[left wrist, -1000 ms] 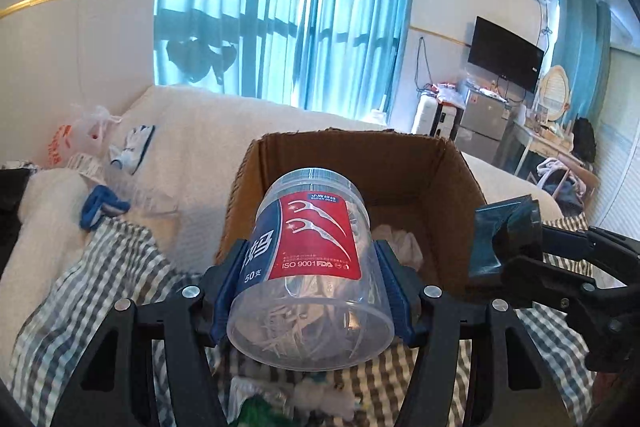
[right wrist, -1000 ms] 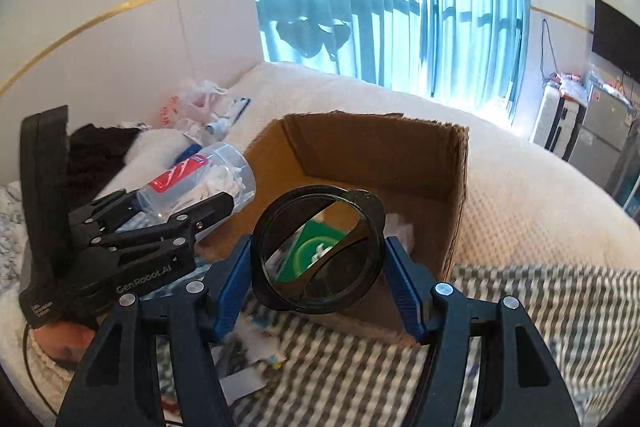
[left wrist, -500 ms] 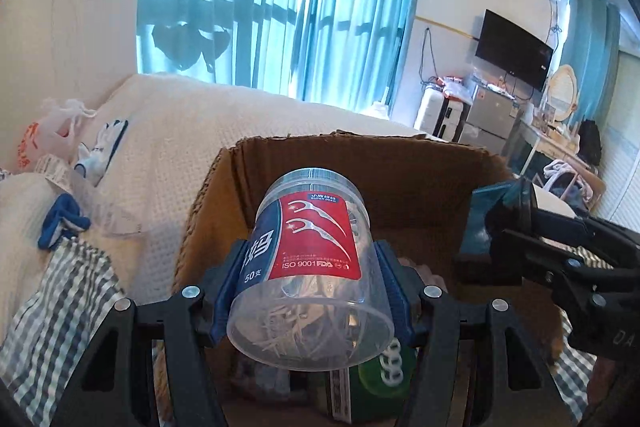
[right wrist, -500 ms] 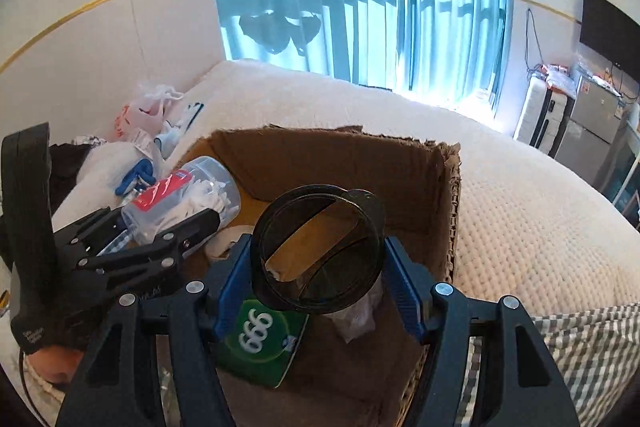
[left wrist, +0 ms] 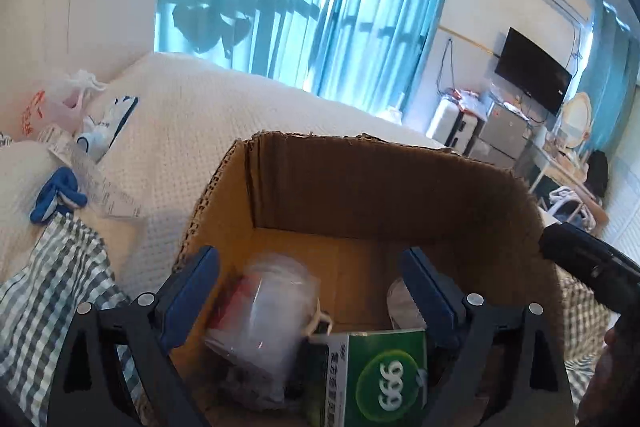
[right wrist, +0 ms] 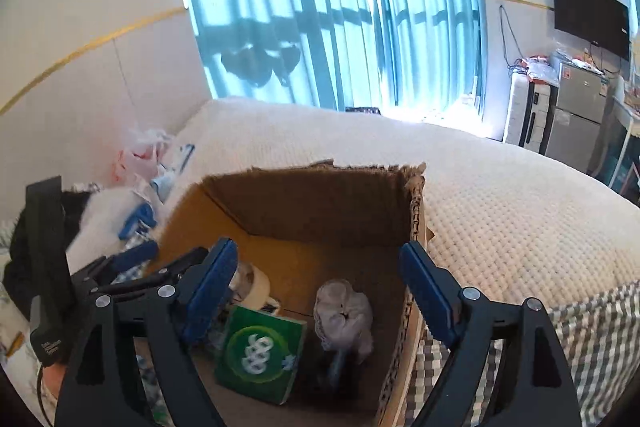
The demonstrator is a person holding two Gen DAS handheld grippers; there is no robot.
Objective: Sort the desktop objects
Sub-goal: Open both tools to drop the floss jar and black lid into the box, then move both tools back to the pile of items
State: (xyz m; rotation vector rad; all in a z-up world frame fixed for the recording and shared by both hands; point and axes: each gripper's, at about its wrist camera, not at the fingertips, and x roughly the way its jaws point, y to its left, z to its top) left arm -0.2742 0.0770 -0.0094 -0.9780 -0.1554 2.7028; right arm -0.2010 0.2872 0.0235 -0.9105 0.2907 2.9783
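Note:
An open cardboard box (left wrist: pixel 360 163) (right wrist: pixel 312 195) stands on the bed. My left gripper (left wrist: pixel 312 291) is open and empty above the box. Below it the clear floss-pick jar with a red label (left wrist: pixel 260 327) lies blurred inside the box, beside a green carton (left wrist: pixel 384 375). My right gripper (right wrist: pixel 320 279) is open and empty over the same box. Under it sit the green carton (right wrist: pixel 260 351), a roll of tape (right wrist: pixel 256 287) and a grey crumpled wad (right wrist: pixel 344 315). The left gripper (right wrist: pixel 132 267) shows at the box's left edge.
A white quilted bed cover (right wrist: pixel 500 211) surrounds the box. A checked cloth (left wrist: pixel 52 291) (right wrist: pixel 592 327) lies at the near side. A plastic bag (left wrist: pixel 52 103), a blue item (left wrist: pixel 56 195) and a ruler (left wrist: pixel 100 191) lie to the left. Blue curtains (right wrist: pixel 340 7) hang behind.
My left gripper has opened and let the floss-pick jar fall into the box. My right gripper has opened and the round dark mirror has left it. Both moved further over the box.

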